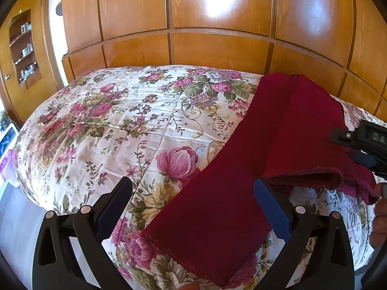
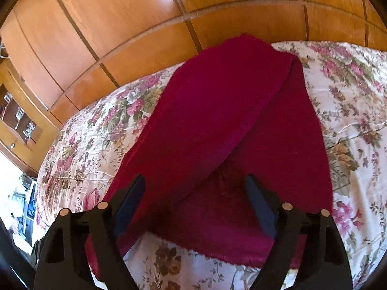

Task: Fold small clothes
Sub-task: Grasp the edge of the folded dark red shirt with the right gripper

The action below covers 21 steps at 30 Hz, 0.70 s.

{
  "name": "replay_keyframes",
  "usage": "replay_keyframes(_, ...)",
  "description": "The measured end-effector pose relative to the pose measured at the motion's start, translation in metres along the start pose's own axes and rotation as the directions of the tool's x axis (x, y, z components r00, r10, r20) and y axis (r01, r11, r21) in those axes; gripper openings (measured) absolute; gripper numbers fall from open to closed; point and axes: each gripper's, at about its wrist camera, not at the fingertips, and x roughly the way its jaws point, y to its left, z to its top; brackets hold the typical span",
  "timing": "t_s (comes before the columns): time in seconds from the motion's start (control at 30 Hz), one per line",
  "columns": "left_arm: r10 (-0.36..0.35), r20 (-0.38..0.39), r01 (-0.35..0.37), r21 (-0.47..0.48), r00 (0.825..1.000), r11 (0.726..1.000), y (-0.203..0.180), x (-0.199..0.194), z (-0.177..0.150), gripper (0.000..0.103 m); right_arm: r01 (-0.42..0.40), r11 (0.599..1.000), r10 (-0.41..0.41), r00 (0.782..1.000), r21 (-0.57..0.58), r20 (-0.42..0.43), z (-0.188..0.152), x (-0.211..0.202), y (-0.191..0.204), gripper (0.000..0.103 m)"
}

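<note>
A dark red garment (image 1: pixel 266 145) lies on the floral bedspread (image 1: pixel 108 120), two long legs side by side running away from me. In the left wrist view, my left gripper (image 1: pixel 193 186) is open, its fingers either side of the near leg's end, just above it. The right gripper's body (image 1: pixel 362 142) shows at the right edge over the other leg. In the right wrist view, my right gripper (image 2: pixel 196 181) is open over the red garment (image 2: pixel 217 120), where the two legs overlap near its hem; nothing is held.
A wooden panelled wardrobe (image 1: pixel 217 36) stands behind the bed. Open shelves with small items (image 1: pixel 24 50) are at the far left. The bed's left edge drops to the floor (image 1: pixel 17 217). A hand (image 1: pixel 379 217) shows at the right edge.
</note>
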Motion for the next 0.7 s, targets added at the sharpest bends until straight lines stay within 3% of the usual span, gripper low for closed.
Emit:
replay_keyframes(0.13, 0.002, -0.001, -0.002, -0.003, 1.000, 1.000, 0.000, 0.000, 0.000, 0.099, 0.021, 1.000, -0.021, 1.000, 0.007, -0.008, 0.003, 0.012, 0.002, 0.079)
replay_keyframes(0.27, 0.001, -0.010, -0.001, -0.009, 1.000, 1.000, 0.001, 0.002, 0.000, 0.099, 0.055, 0.998, -0.054, 0.998, -0.041, 0.006, 0.008, 0.017, 0.010, 0.047)
replay_keyframes(0.33, 0.002, -0.008, -0.002, -0.009, 1.000, 1.000, 0.001, 0.002, 0.000, 0.099, 0.059, 0.997, -0.059, 0.998, -0.054, 0.012, 0.009, 0.019, 0.012, 0.035)
replay_keyframes(0.5, 0.005, -0.010, -0.005, -0.014, 1.000, 1.000, 0.005, 0.004, 0.000, 0.099, 0.058, 0.996, -0.056, 0.998, -0.066, 0.031, 0.015, 0.014, 0.010, 0.018)
replay_keyframes(0.6, 0.005, -0.017, -0.005, -0.015, 1.000, 1.000, 0.005, 0.006, -0.001, 0.099, 0.033, 0.998, -0.031, 0.999, -0.055, 0.031, 0.018, 0.009, 0.005, 0.020)
replay_keyframes(0.67, 0.003, -0.020, -0.003, -0.015, 1.000, 1.000, 0.005, 0.007, -0.001, 0.099, -0.005, 1.000, 0.005, 1.000, -0.029, 0.000, 0.018, 0.011, 0.001, 0.051)
replay_keyframes(0.7, -0.001, -0.020, 0.001, -0.014, 1.000, 1.000, 0.005, 0.006, -0.001, 0.099, -0.020, 1.000, 0.020, 1.000, -0.013, -0.001, 0.016, 0.011, -0.001, 0.051)
